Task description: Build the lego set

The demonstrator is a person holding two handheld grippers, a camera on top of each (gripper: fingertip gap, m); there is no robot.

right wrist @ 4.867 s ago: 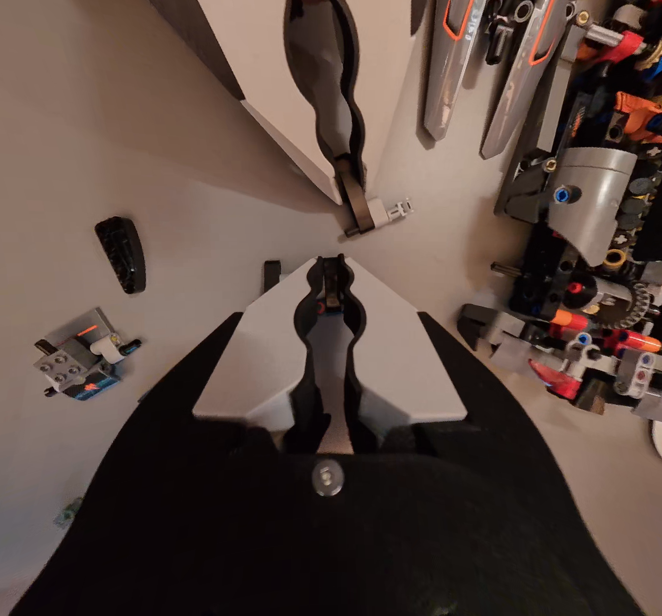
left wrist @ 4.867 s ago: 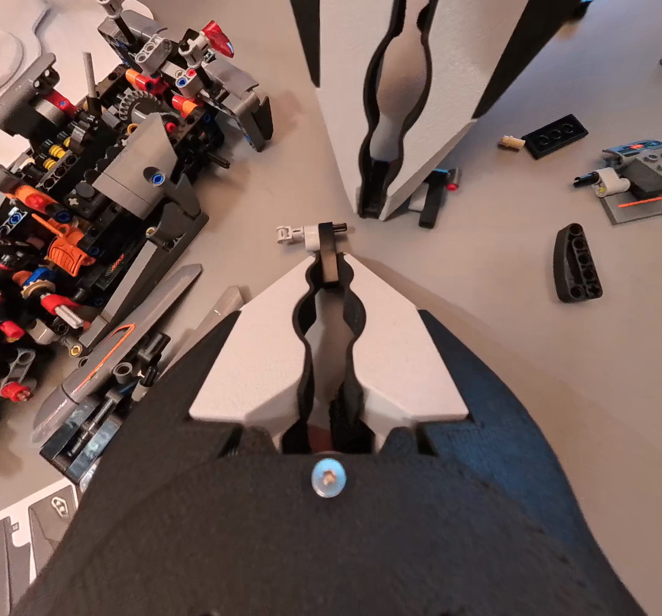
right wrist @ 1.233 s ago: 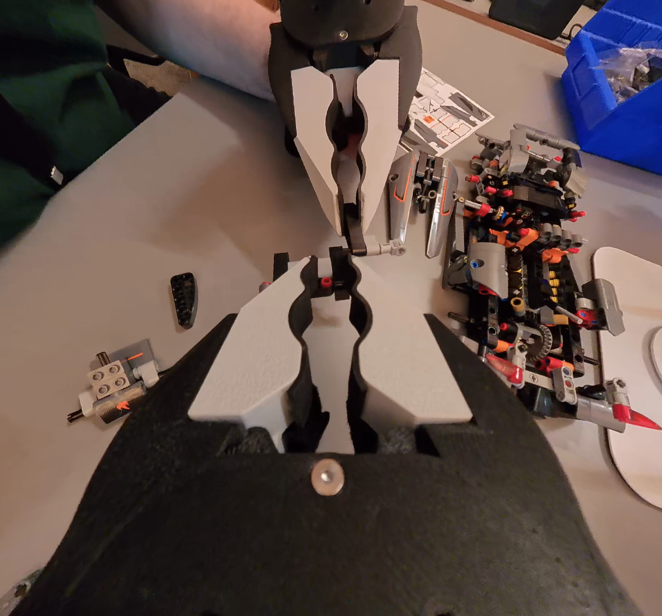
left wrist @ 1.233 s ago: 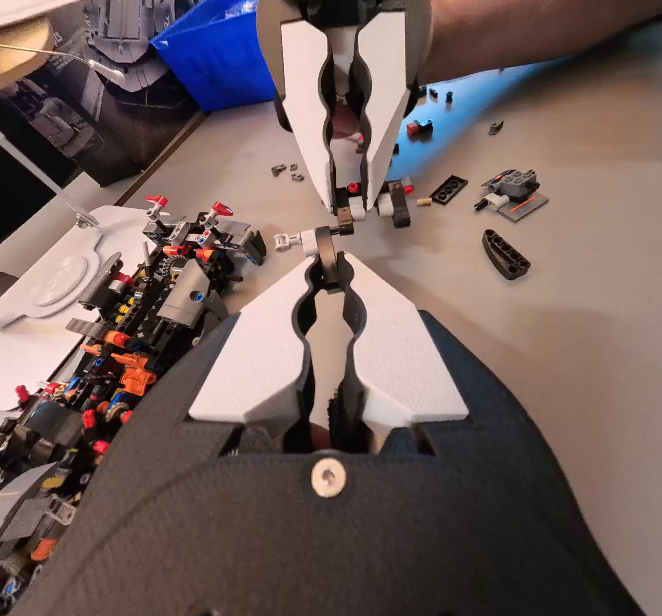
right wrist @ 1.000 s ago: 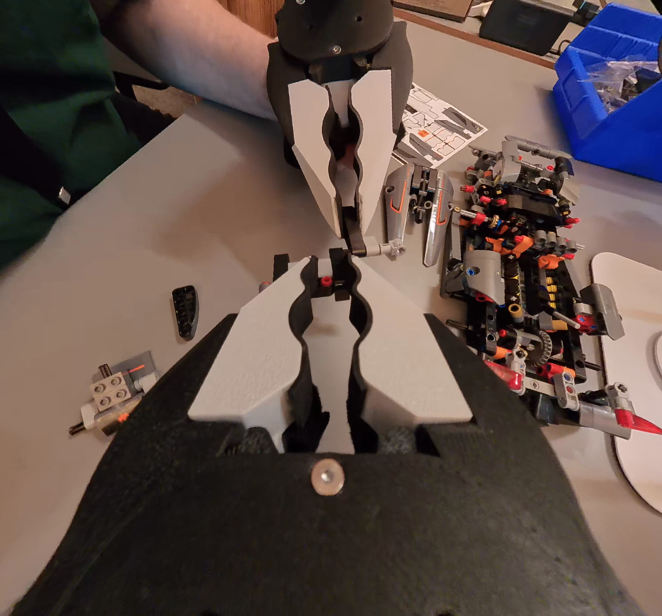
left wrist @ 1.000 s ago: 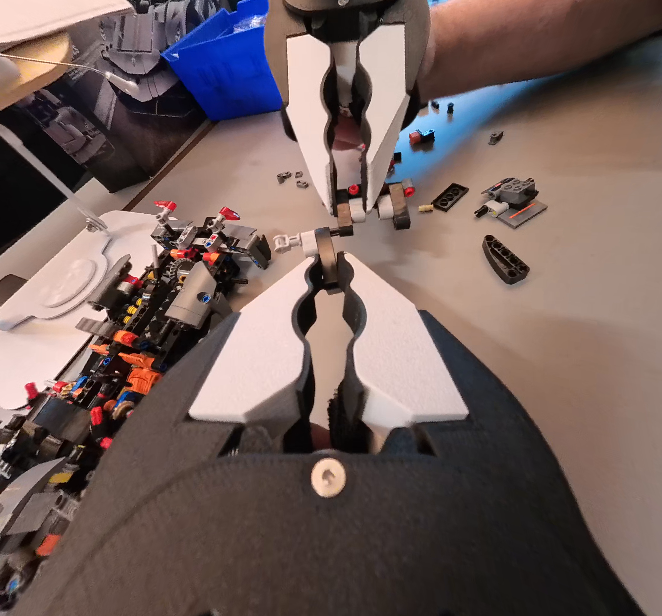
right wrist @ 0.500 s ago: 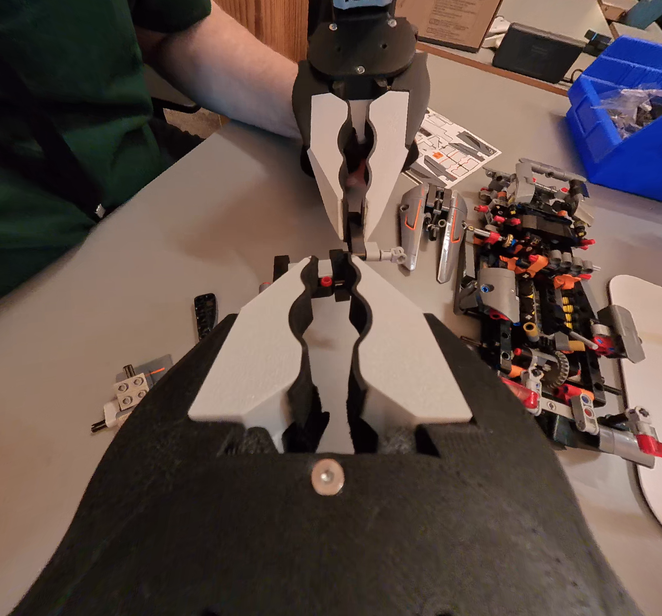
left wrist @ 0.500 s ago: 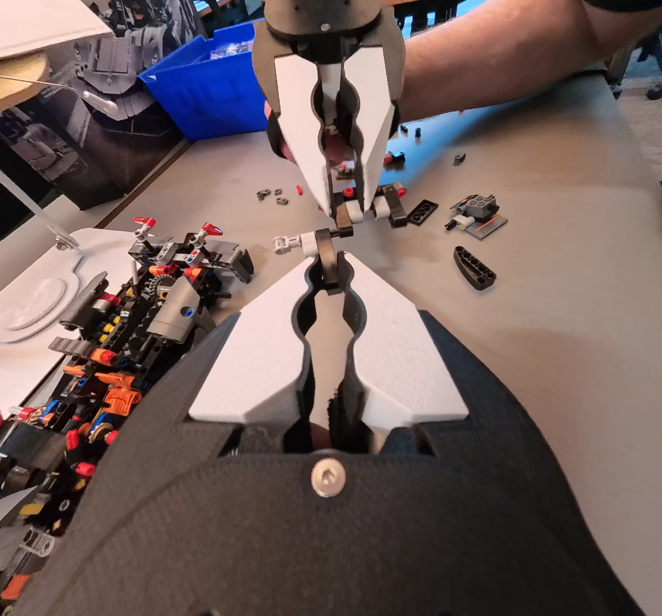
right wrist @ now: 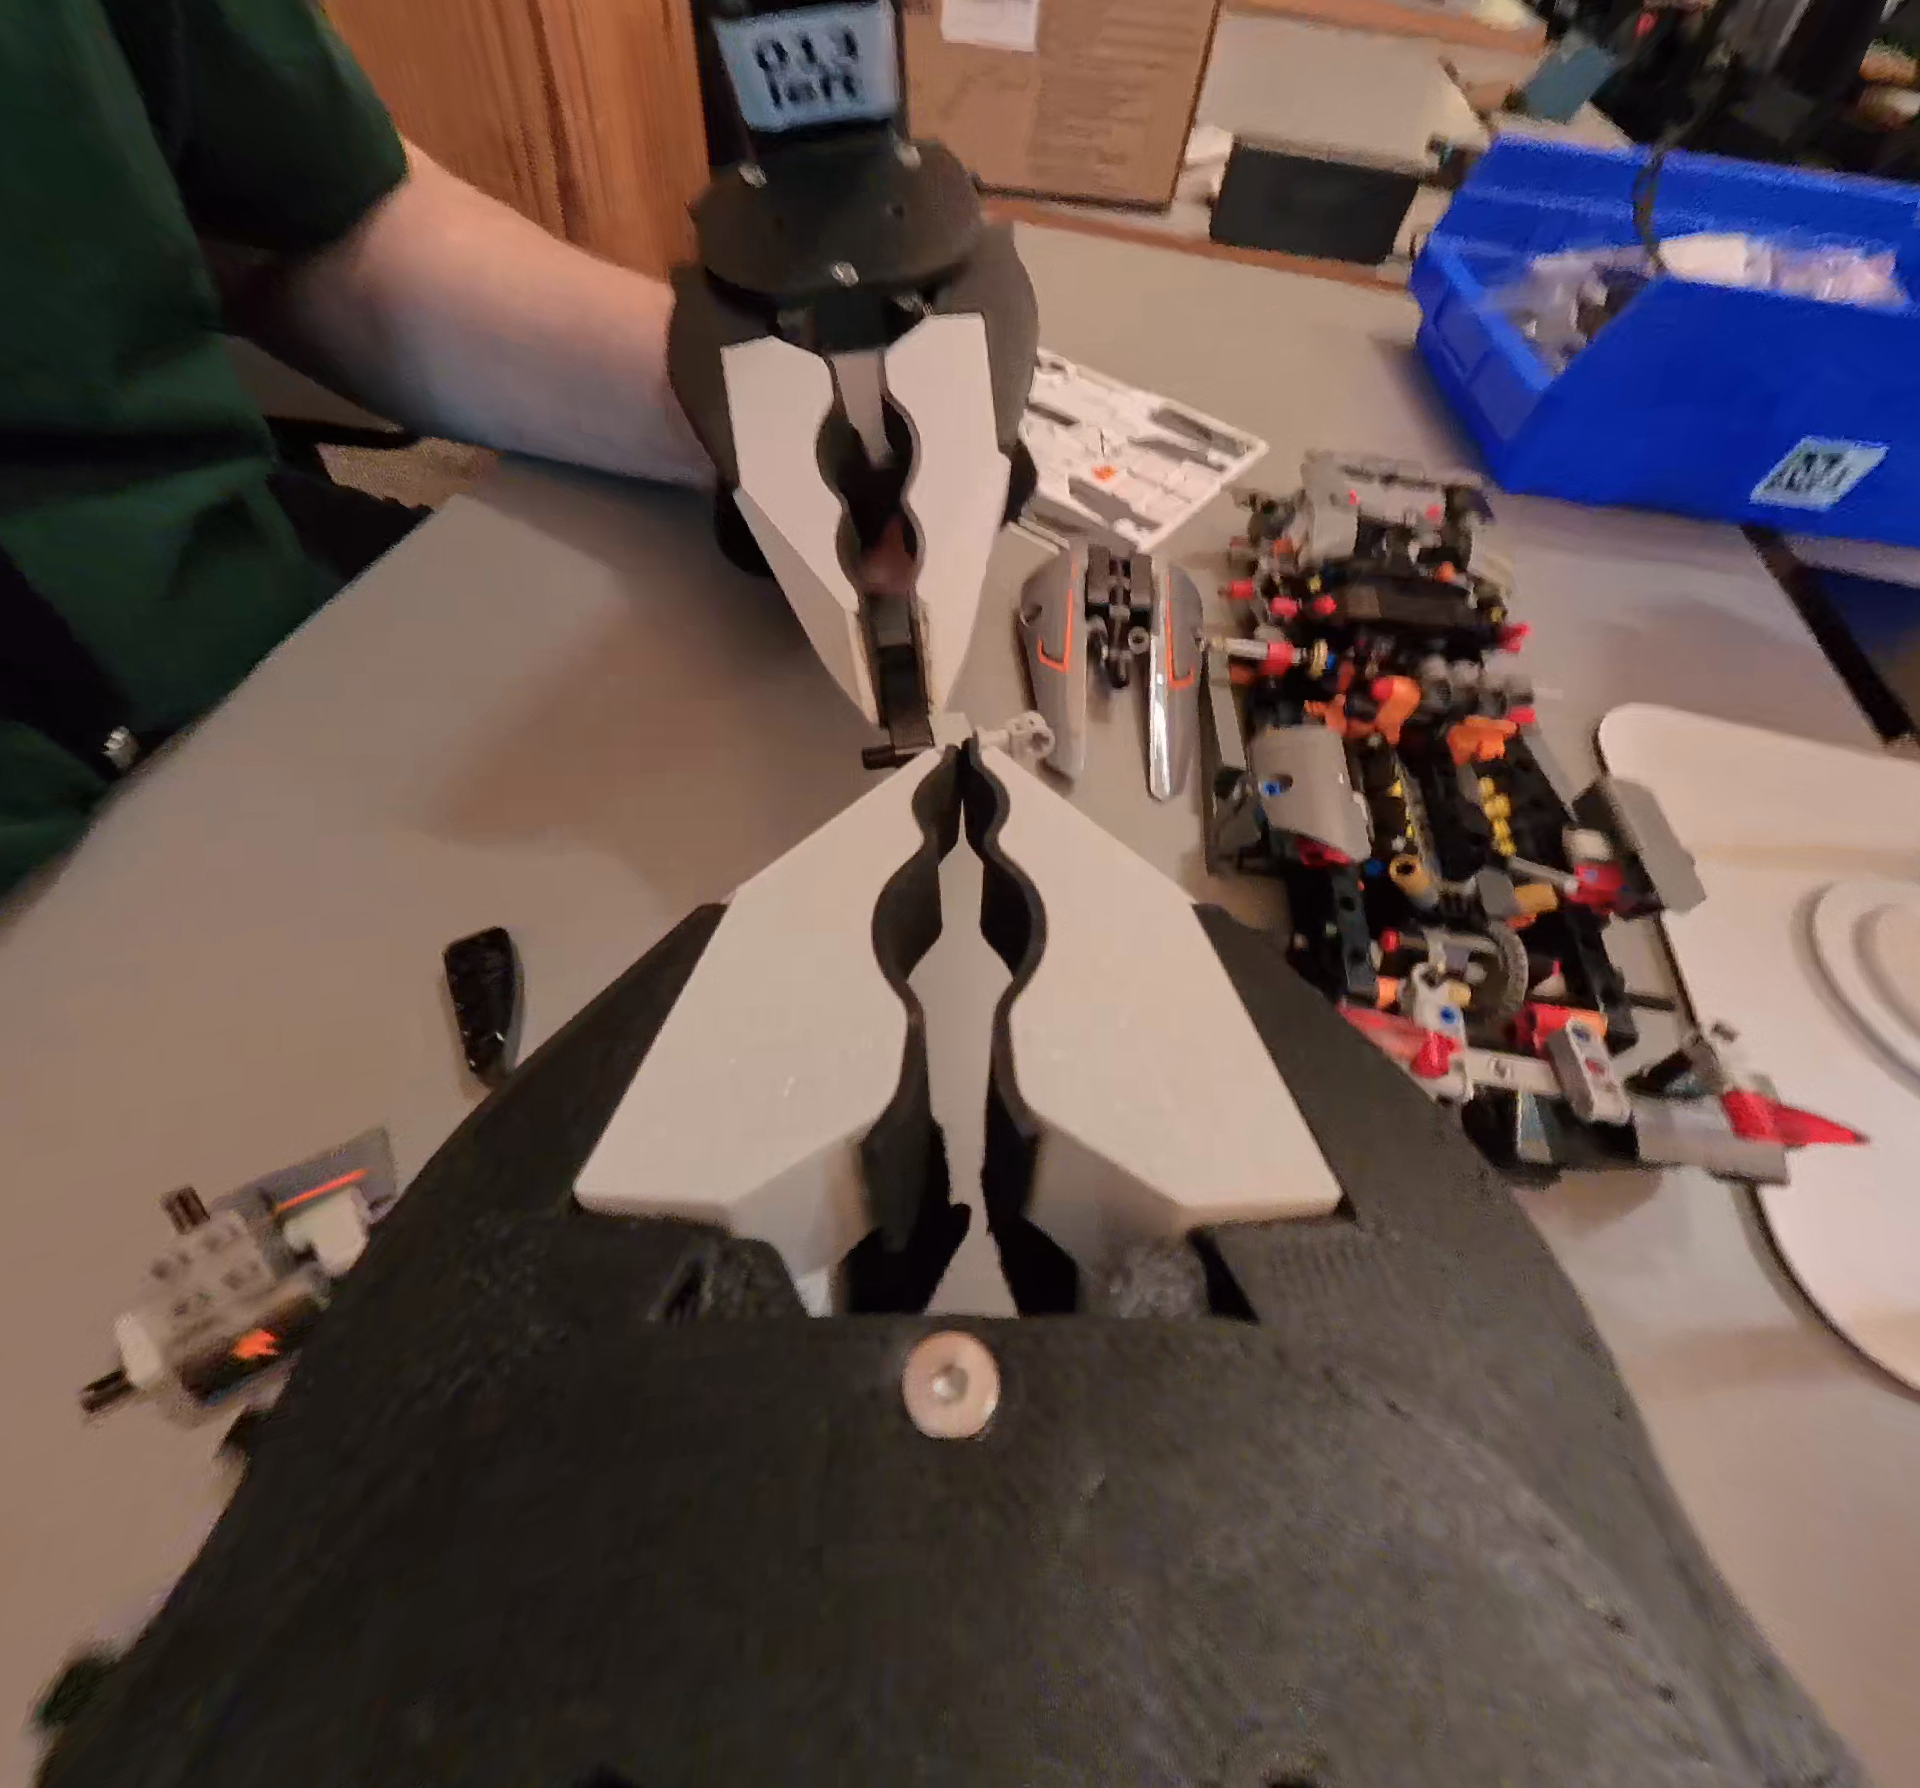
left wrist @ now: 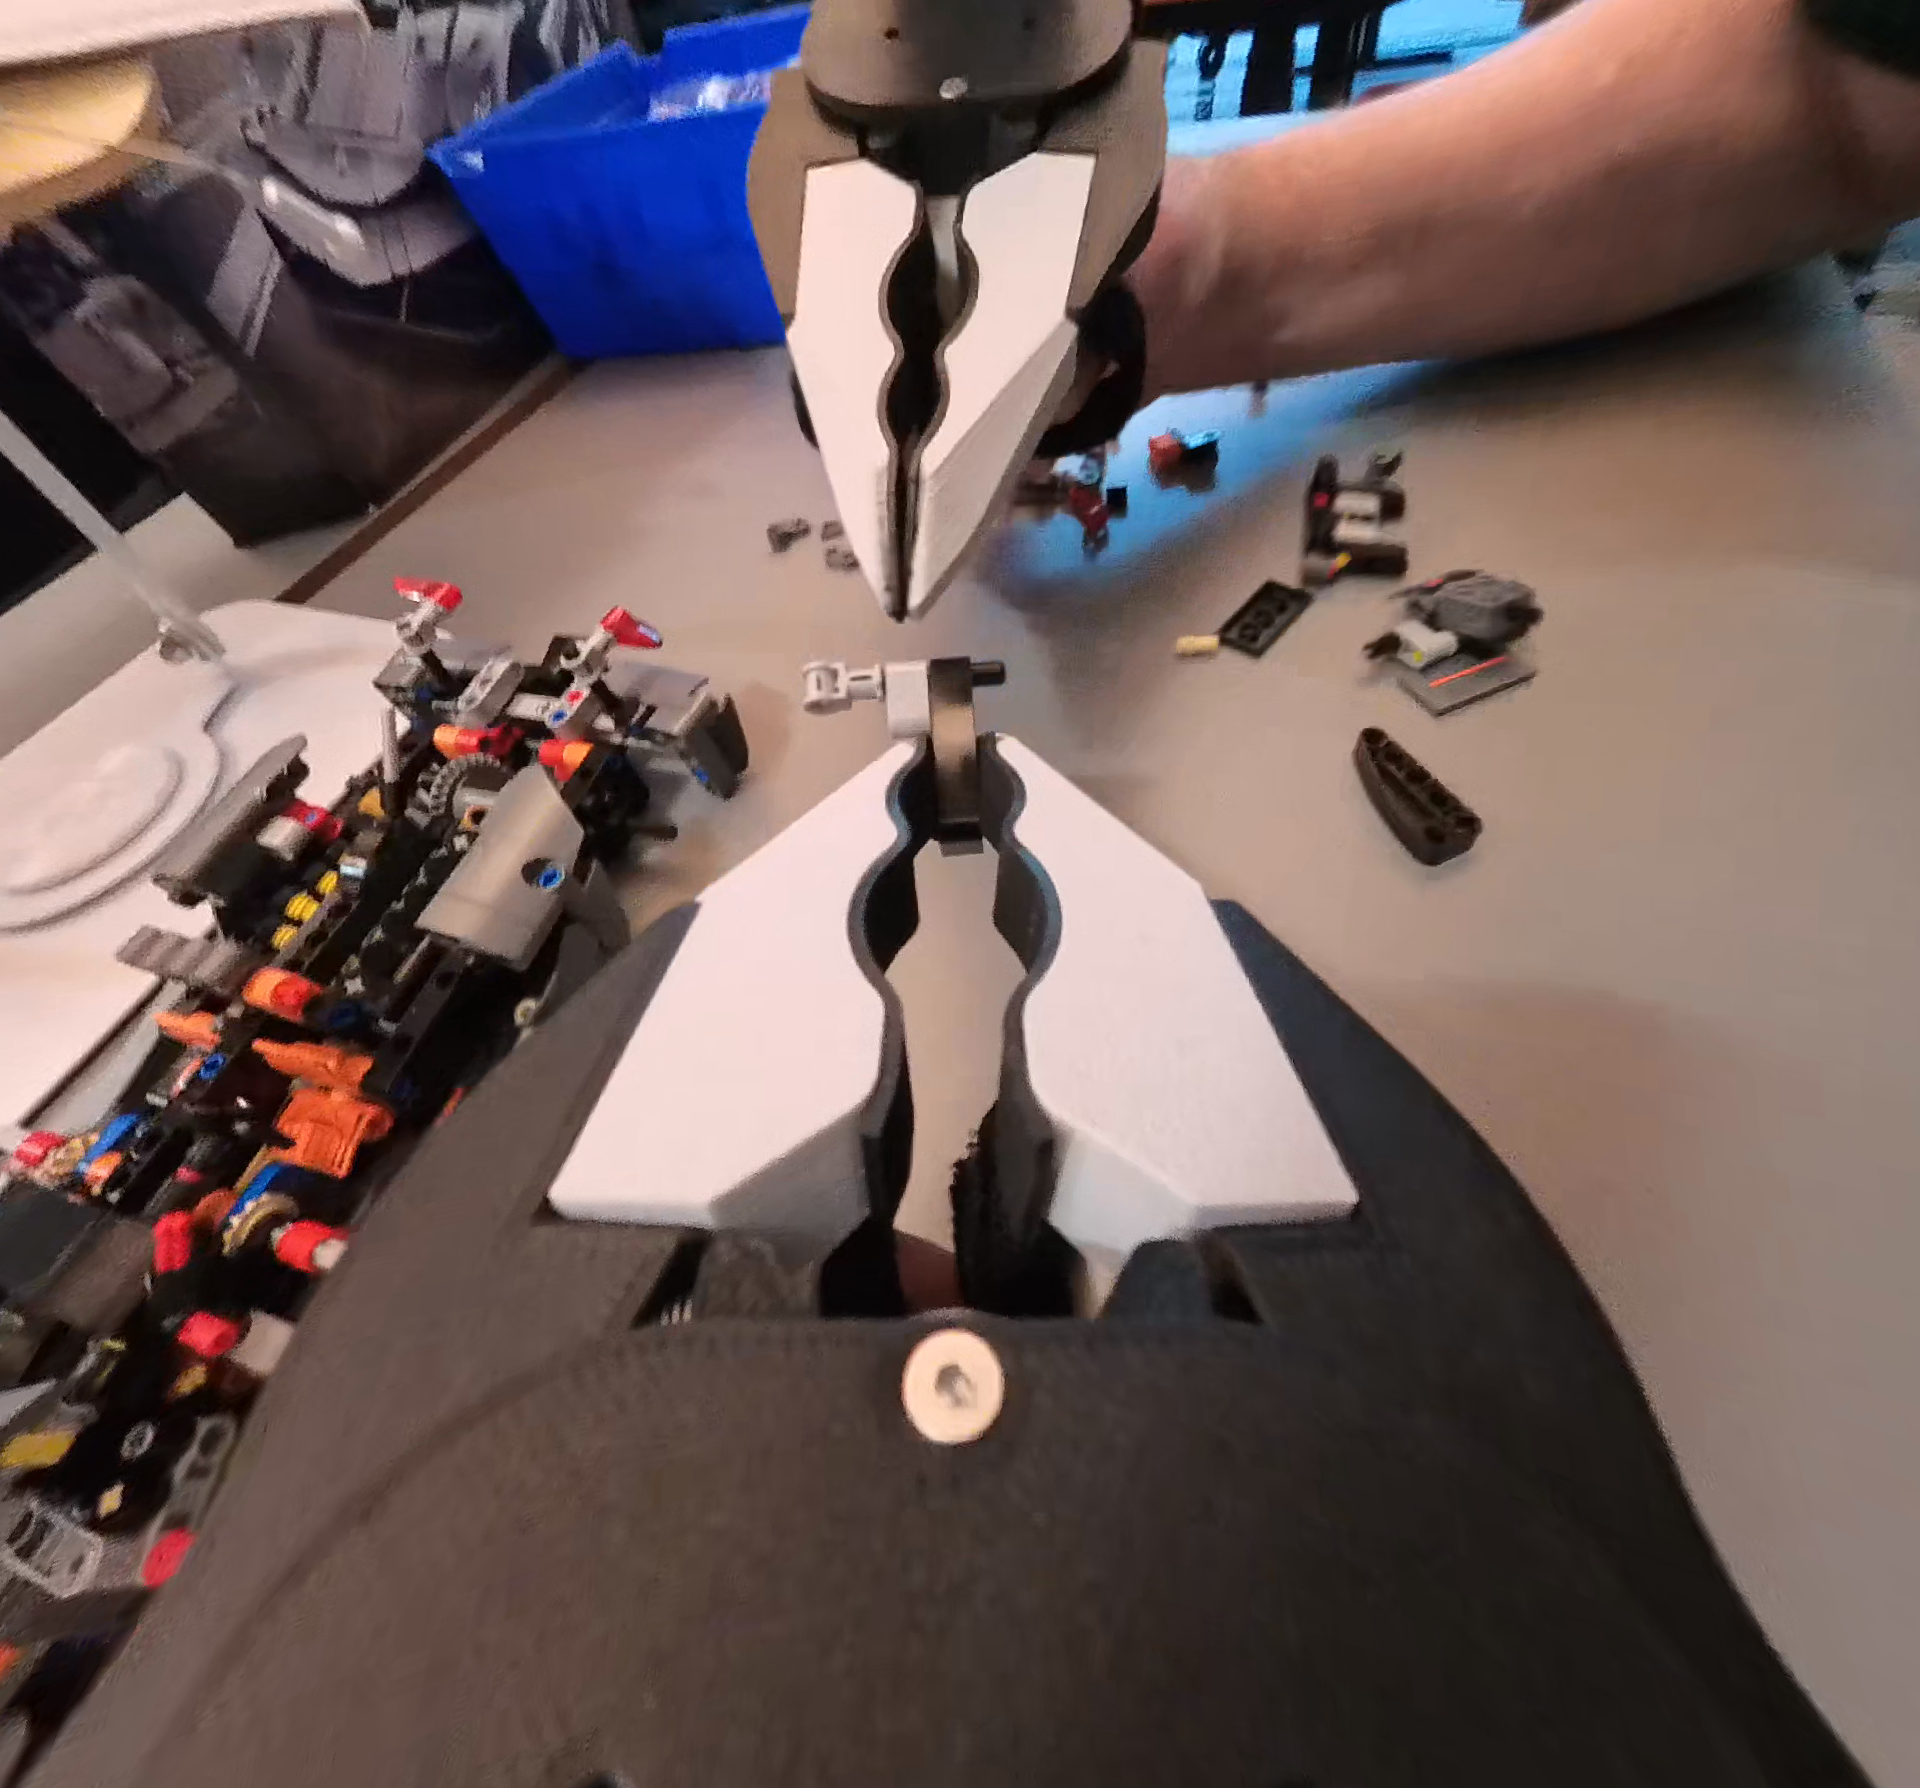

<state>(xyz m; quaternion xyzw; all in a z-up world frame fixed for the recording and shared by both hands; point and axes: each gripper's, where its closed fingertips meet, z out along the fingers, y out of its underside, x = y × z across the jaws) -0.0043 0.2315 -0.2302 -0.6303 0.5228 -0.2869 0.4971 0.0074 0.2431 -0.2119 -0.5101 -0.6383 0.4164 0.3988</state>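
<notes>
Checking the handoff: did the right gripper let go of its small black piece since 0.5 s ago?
Yes. The right gripper is shut and empty; a similar black piece now lies on the table beyond the black plate.

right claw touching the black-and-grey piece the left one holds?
Apart. In the left wrist view the right claw tips are shut and empty, with bare table showing between them and the small piece clamped in the left claw.
</notes>
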